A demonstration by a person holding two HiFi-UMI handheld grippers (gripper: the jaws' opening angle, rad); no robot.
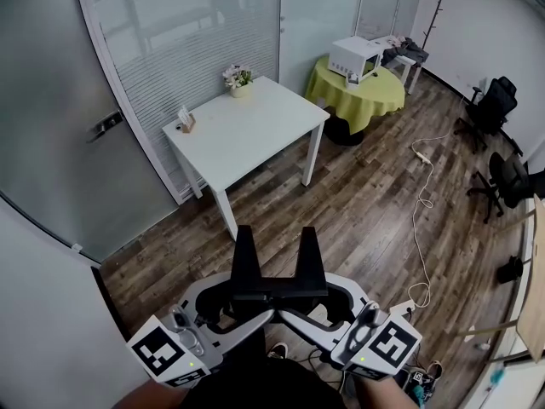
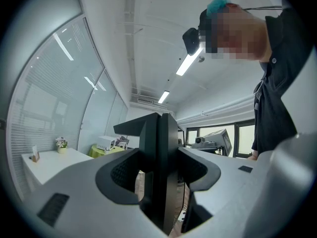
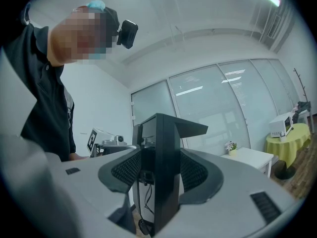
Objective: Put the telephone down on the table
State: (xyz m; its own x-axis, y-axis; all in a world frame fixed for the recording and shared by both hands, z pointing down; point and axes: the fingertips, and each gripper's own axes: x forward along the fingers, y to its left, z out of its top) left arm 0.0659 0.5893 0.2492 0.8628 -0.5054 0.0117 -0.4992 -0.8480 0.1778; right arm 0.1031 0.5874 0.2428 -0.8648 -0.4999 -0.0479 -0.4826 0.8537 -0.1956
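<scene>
1. While the person is holding both tools low against the body, the grey-and-black left gripper (image 1: 246, 239) is pressing its jaws together on nothing;
2. the matching right gripper (image 1: 310, 239), just beside it, is likewise clenching empty;
3. the white square table (image 1: 255, 139) is standing well ahead, bearing a small flower pot (image 1: 239, 82); where the telephone is lying, I cannot tell.

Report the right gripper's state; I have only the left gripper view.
Observer: The right gripper is shut, with nothing between its jaws.
Operator: Check the whole white table for a telephone.
Observer: The head view shows the white table from above. It holds a flower pot and a small holder, no telephone.
Operator: Scan the floor.
Observer: A white cable with a power strip lies on the wood floor, right of that table in the head view.
</scene>
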